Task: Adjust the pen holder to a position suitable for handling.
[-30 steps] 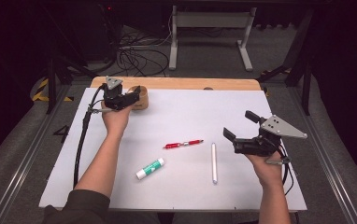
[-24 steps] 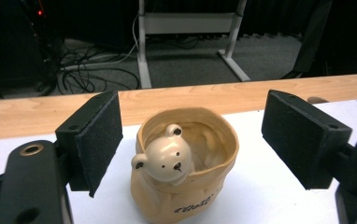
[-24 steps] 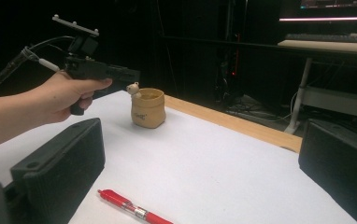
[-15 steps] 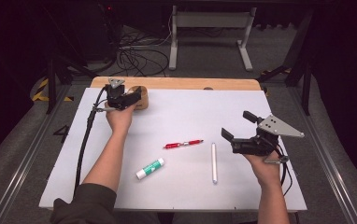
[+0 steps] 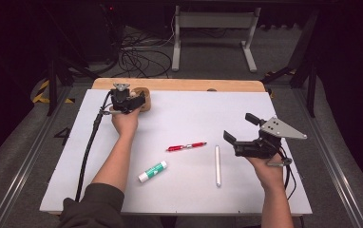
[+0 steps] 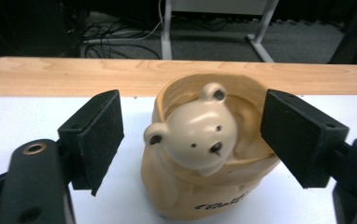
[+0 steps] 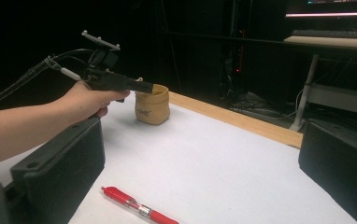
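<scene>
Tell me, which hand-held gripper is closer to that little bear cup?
The left. The left hand-held gripper has its open jaws on either side of the bear cup, not pressing it. The right hand-held gripper hangs far off, past the red pen.

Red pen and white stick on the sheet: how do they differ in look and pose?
The red pen is red with a clear band and lies nearly crosswise, tilted slightly. The white stick is plain white, looks longer and lies lengthwise, pointing away from the person. The pen lies nearer the sheet's middle; the stick lies closer to the right gripper. Both lie flat, untouched.
</scene>
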The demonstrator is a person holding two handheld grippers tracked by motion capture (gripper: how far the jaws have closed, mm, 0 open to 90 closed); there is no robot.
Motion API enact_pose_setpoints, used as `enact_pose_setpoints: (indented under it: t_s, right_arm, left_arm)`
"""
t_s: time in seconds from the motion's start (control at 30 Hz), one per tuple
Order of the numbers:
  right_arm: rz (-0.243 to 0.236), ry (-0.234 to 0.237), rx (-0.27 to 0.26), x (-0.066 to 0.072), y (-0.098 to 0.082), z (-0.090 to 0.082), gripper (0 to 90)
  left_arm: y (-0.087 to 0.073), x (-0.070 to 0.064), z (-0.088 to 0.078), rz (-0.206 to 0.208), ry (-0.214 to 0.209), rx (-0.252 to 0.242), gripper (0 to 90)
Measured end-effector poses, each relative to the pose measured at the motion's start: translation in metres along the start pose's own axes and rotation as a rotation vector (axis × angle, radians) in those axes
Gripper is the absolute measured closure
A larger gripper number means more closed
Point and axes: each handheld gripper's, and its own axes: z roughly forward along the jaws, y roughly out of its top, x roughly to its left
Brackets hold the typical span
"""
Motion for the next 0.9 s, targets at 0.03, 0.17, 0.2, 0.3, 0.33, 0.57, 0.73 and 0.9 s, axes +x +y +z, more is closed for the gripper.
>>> enact_pose_setpoints:
  t_s: [0.03,0.17,0.2,0.3,0.33,0.57,0.73,0.9]
  right_arm:
    - [-0.002,0.001,0.001,0.0001,-0.0001,0.0003,0.9]
    - [0.001,0.003,0.003,0.0006,-0.0002,0.0007,0.9]
    - [0.000,0.003,0.003,0.0007,-0.0002,0.0008,0.9]
    - [-0.001,0.004,0.000,0.0009,0.0000,0.0008,0.9]
    - [-0.002,0.004,0.000,0.0010,0.0000,0.0008,0.9]
    - [0.001,0.006,0.004,0.0020,-0.0002,0.0018,1.0]
    - [-0.001,0.004,0.004,0.0015,-0.0004,0.0021,1.0]
    - [-0.001,0.004,0.006,0.0017,-0.0005,0.0024,1.0]
  left_arm:
    - [-0.0005,-0.0003,0.0002,0.001,0.007,0.004,24.9]
    - [-0.0013,-0.0011,0.0000,-0.008,0.008,0.011,32.1]
    - [-0.0014,-0.0013,-0.0002,-0.009,0.008,0.012,35.3]
    - [-0.0012,-0.0021,-0.0013,0.003,0.010,0.008,48.8]
    - [-0.0010,-0.0019,-0.0013,0.005,0.016,0.008,50.9]
    - [0.0005,0.0002,-0.0017,-0.041,-0.003,0.017,53.6]
    - [0.0026,0.0004,-0.0053,-0.050,-0.029,0.021,55.8]
    - [0.0024,0.0017,-0.0063,-0.054,-0.037,0.029,55.9]
